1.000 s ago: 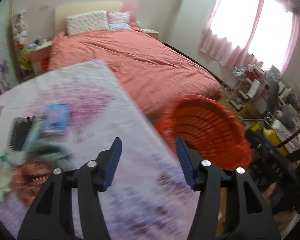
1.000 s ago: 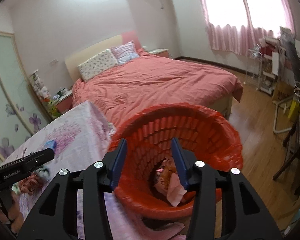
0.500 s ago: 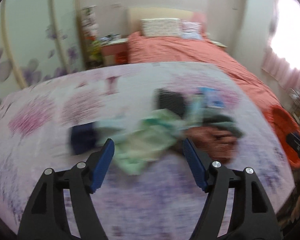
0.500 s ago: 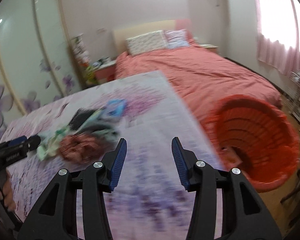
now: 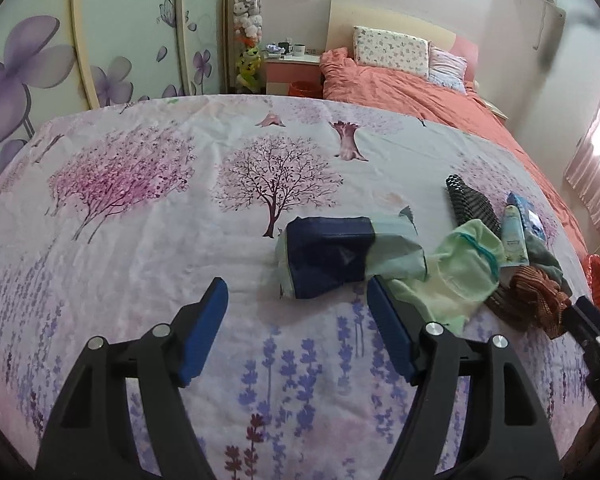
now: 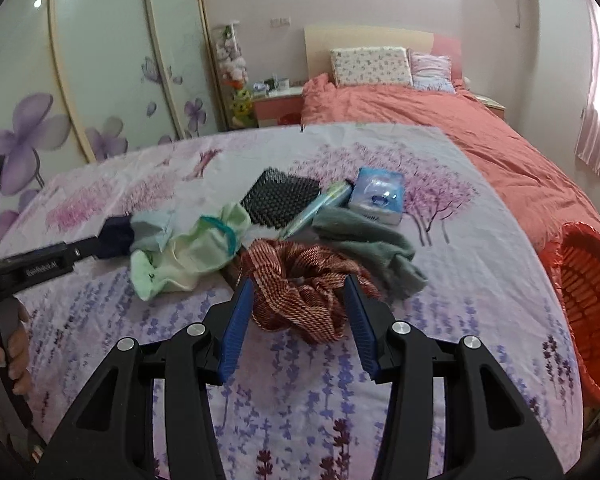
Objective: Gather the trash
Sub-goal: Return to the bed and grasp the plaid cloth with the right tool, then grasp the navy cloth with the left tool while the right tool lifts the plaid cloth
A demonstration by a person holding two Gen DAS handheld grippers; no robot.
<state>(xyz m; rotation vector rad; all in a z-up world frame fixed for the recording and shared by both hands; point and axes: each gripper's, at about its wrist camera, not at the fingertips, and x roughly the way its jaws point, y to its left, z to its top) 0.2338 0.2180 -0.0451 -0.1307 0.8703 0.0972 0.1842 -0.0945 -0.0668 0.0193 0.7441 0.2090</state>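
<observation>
A navy and pale green bag [image 5: 340, 256] lies on the floral tablecloth, just ahead of my open left gripper [image 5: 296, 292]. A light green cloth [image 5: 460, 272] lies to its right. My open right gripper [image 6: 298, 286] straddles a crumpled red-brown patterned cloth [image 6: 300, 280]; the cloth also shows in the left wrist view [image 5: 528, 300]. The orange trash basket [image 6: 584, 296] stands off the table's right edge.
A black hairbrush [image 6: 278, 196], a tube [image 6: 316, 208], a blue tissue pack [image 6: 378, 194] and a grey-green cloth [image 6: 372, 244] lie behind the pile. A bed with a coral cover [image 6: 460, 128] is beyond the table. Wardrobe doors [image 5: 100, 40] stand at the left.
Both grippers swung left from the orange basket back over the table. The left now faces the navy bag; the right has closed in around the red-brown cloth.
</observation>
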